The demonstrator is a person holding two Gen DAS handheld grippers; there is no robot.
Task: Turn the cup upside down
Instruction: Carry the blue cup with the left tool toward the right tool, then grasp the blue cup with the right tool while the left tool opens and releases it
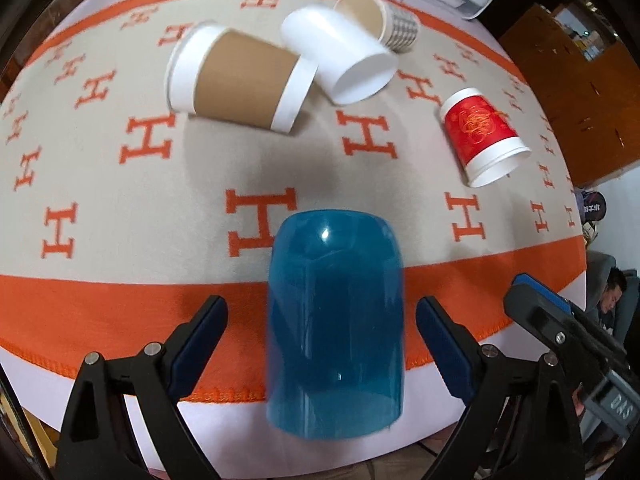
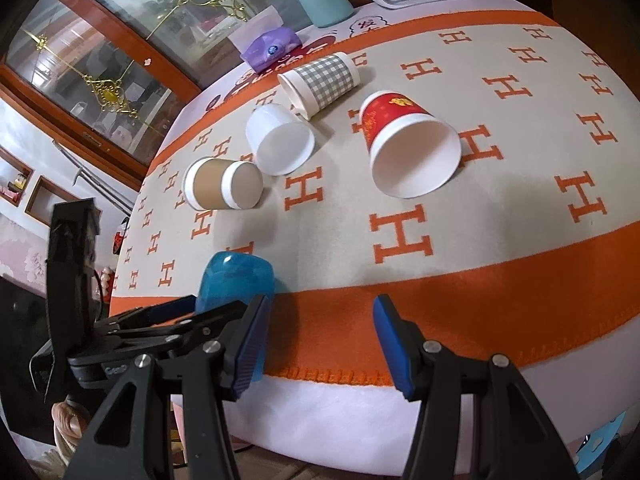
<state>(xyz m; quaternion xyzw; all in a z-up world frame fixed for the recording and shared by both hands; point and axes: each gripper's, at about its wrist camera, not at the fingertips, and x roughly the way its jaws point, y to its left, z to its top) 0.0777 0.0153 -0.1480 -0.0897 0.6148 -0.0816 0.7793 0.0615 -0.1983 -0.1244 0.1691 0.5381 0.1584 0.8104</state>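
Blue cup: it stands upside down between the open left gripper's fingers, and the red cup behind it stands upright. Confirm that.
Not quite. The red cup lies on its side, mouth open toward the right wrist camera. The rest holds: the blue cup stands upside down between the open left gripper's fingers, untouched, in the left wrist view.

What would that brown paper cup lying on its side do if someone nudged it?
The brown paper cup would probably roll, since it lies on its round side, and curve as it goes because it tapers. It looks empty and thin-walled, so likely light and easy to dent. The woven blanket may slow it, and the white cup close beside it could stop it.
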